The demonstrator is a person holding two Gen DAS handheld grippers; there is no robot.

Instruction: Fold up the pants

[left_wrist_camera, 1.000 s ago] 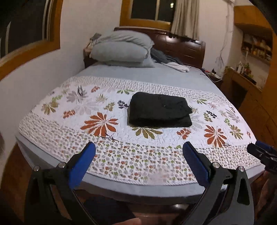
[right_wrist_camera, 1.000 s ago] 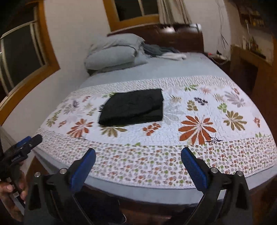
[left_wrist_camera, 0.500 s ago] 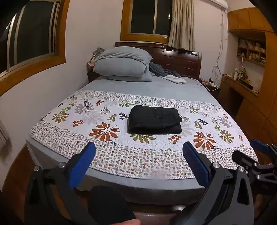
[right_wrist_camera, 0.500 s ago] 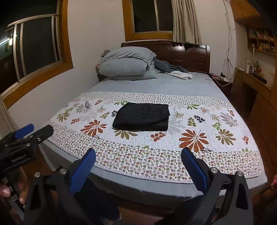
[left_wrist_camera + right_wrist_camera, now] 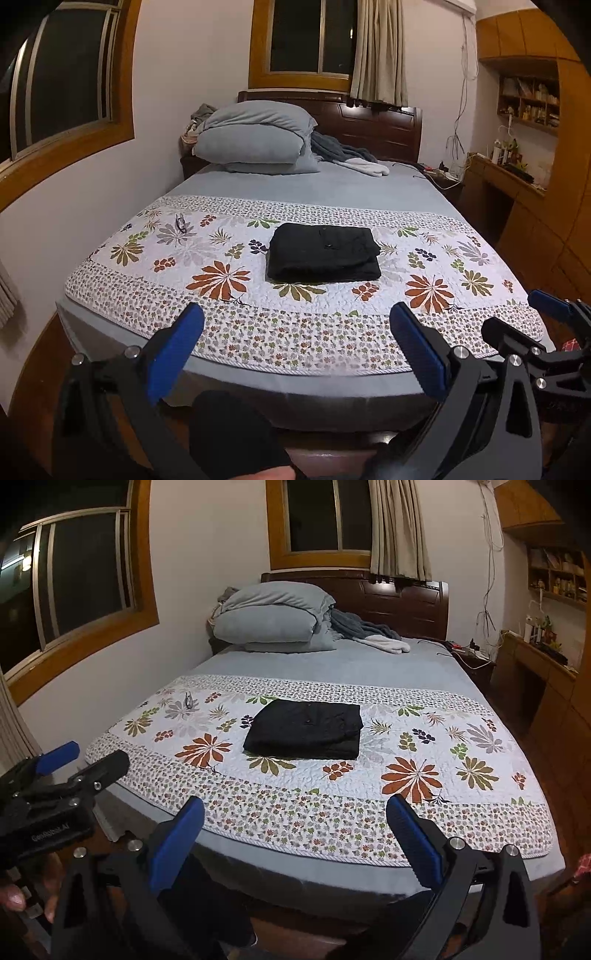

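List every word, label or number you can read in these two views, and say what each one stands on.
"GenRobot.AI": white print on the black body of the left gripper, seen in the right wrist view; somewhat blurred.
Items on the wall shelf: too small to read.
Nothing else legible.

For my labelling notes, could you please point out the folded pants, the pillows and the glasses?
Folded pants (image 5: 324,253), left wrist view, middle of top layer.
Pillows (image 5: 251,147), left wrist view, front of lower pillow.
Glasses (image 5: 189,700), right wrist view, frame.

Folded black pants (image 5: 304,729) lie on the floral quilt (image 5: 424,749). Right gripper (image 5: 295,834) spread wide, empty, short of the bed.
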